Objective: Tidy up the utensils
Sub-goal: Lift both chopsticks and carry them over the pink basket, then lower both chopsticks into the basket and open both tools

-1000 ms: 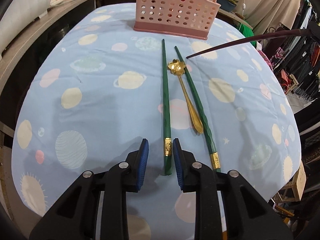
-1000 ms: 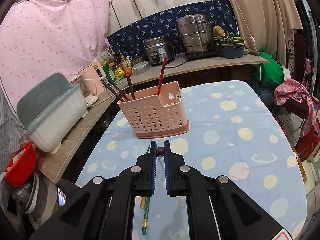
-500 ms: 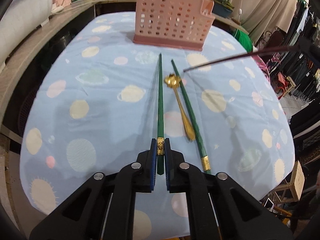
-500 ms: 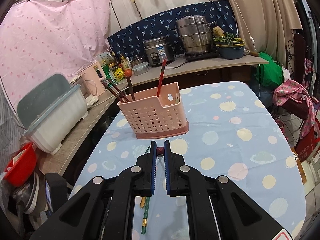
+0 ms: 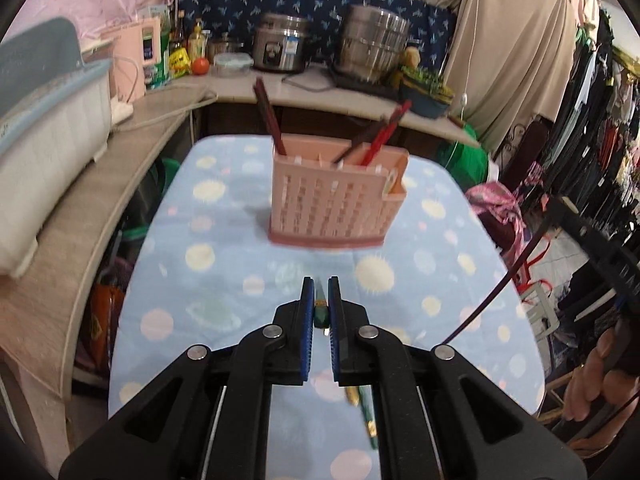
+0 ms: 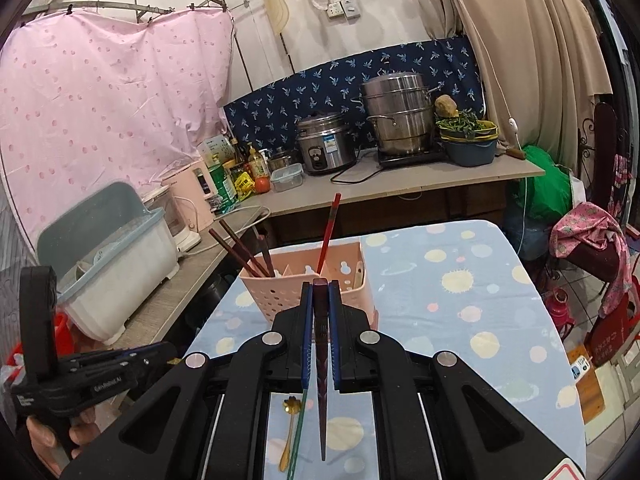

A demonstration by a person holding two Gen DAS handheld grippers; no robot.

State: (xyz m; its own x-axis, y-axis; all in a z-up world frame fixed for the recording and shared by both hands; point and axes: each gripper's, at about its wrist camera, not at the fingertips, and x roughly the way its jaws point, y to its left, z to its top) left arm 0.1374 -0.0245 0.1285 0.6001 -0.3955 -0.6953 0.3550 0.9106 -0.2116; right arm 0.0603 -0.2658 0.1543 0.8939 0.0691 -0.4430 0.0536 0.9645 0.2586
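My left gripper point(image 5: 320, 292) is shut on a green chopstick point(image 5: 320, 312) with a gold band, lifted above the table. My right gripper point(image 6: 320, 292) is shut on a dark red chopstick point(image 6: 321, 380) that hangs point down; it also shows in the left wrist view point(image 5: 496, 292). A pink perforated utensil holder point(image 5: 334, 208) stands ahead on the table with several dark and red chopsticks in it; it also shows in the right wrist view point(image 6: 280, 292). A gold spoon point(image 6: 289, 432) and a second green chopstick point(image 6: 298, 436) lie on the cloth.
The table has a light blue planet-print cloth point(image 5: 208, 280). A grey counter point(image 5: 80, 200) runs left and behind with a white dish box point(image 5: 44, 132), rice cooker point(image 5: 280, 46) and steamer pot point(image 5: 372, 42). Clothes hang on the right.
My left gripper lifted the green chopstick off the cloth and tilted up toward the holder. My right gripper raised its dark red chopstick and tipped it point down.
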